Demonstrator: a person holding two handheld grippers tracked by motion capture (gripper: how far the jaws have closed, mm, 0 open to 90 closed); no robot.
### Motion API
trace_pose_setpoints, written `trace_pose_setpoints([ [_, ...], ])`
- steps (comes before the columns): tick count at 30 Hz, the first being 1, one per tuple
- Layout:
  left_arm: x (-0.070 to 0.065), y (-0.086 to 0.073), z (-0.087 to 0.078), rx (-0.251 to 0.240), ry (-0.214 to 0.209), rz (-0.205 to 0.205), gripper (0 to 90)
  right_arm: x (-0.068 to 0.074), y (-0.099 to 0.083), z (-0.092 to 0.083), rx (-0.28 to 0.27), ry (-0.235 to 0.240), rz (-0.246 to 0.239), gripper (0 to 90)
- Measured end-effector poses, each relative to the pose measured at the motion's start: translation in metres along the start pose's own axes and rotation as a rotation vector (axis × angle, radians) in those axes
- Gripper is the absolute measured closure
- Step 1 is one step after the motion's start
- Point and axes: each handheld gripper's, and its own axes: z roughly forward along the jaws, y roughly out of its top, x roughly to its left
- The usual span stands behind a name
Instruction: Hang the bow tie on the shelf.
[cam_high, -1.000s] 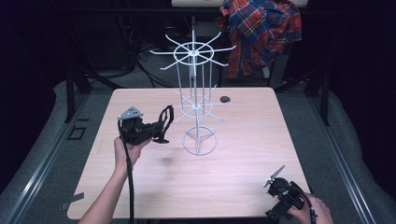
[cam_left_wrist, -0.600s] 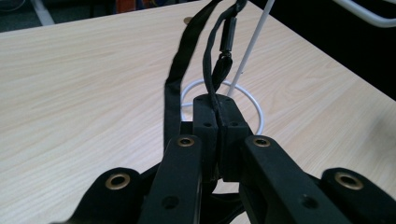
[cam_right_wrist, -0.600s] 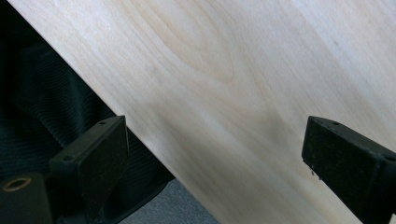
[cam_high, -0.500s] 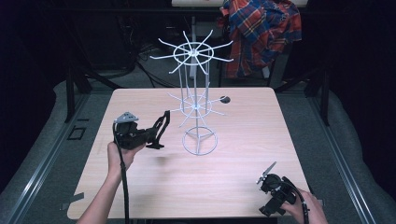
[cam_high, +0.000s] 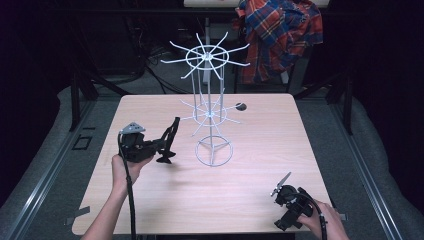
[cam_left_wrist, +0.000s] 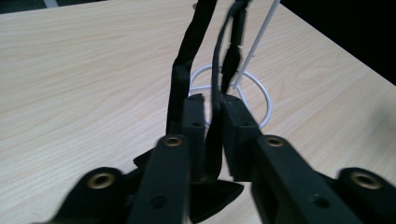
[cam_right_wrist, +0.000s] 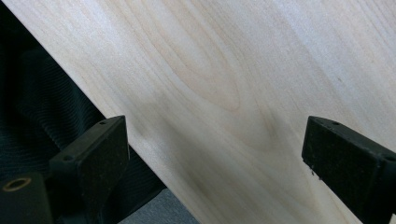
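- Black strap-like accessory (cam_high: 169, 141), thin and flexible with a wider flap at its lower end: pinched in the left gripper, standing roughly upright over the table's left half, at about 9 o'clock of the rack's base ring and near it but apart from it.
- In the left gripper view the black strap (cam_left_wrist: 187, 70) rises between the two jaw pads and curves up past the frame top; a second thin black strand (cam_left_wrist: 229, 60) runs beside it. The frame is blurred, so whether the strand is part of the same item cannot be told for certain.
- Left gripper (cam_high: 162, 145): jaws nearly together, pads pressing the strap; they have just been easing slightly apart, strap between them.
- White wire spinning display rack (cam_high: 210, 112), two tiers of radiating hooks on a central post with a round ring base: stands at table centre, towards 12 o'clock.
- Small dark round object (cam_high: 241, 106): on the table at about 2 o'clock of the rack's base.
- Right gripper (cam_high: 281, 186): jaws spread wide, nothing between them, at the table's 5 o'clock corner, over the near edge.
- Light wooden table (cam_high: 260, 150): square top.
- Red and blue plaid shirt (cam_high: 280, 35): hanging beyond the table's far edge, at 1 o'clock.
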Motion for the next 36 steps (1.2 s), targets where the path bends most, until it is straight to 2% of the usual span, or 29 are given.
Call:
trace_pose_setpoints([
  [2, 0.0, 0.001, 0.001, 0.016, -0.002, 0.008, 70.8, 0.0, -0.001, 0.0, 0.001, 0.0, 0.003, 7.0],
  [6, -0.001, 0.0, 0.003, 0.04, 0.01, -0.01, 49.6, 0.0, -0.002, -0.001, 0.002, -0.001, 0.004, 7.0],
  [12, -0.001, -0.003, -0.001, 0.077, 0.013, 0.01, 32.2, 0.0, -0.002, -0.001, 0.007, -0.003, 0.002, 7.0],
  [16, -0.004, -0.01, -0.008, 0.081, 0.028, 0.019, 23.6, 0.001, -0.002, -0.001, 0.008, -0.006, 0.001, 7.0],
  [22, -0.009, -0.016, -0.019, 0.106, 0.076, 0.029, 16.2, 0.001, -0.001, -0.002, 0.004, -0.008, -0.004, 7.0],
  [27, -0.012, -0.021, -0.023, 0.123, 0.094, 0.021, 13.7, 0.003, 0.0, -0.002, 0.007, -0.009, -0.004, 7.0],
  [30, -0.015, -0.023, -0.022, 0.153, 0.11, 0.022, 11.4, 0.003, 0.0, -0.001, -0.002, -0.005, 0.0, 7.0],
  [32, -0.018, -0.025, -0.021, 0.174, 0.129, 0.033, 9.8, 0.003, 0.0, -0.001, -0.001, -0.006, -0.004, 7.0],
  [34, -0.022, -0.027, -0.021, 0.189, 0.167, 0.064, 7.8, 0.002, 0.001, -0.003, 0.019, -0.011, -0.02, 7.0],
  [36, -0.023, -0.028, -0.022, 0.203, 0.174, 0.073, 6.3, 0.003, 0.001, -0.003, 0.015, -0.009, -0.017, 7.0],
])
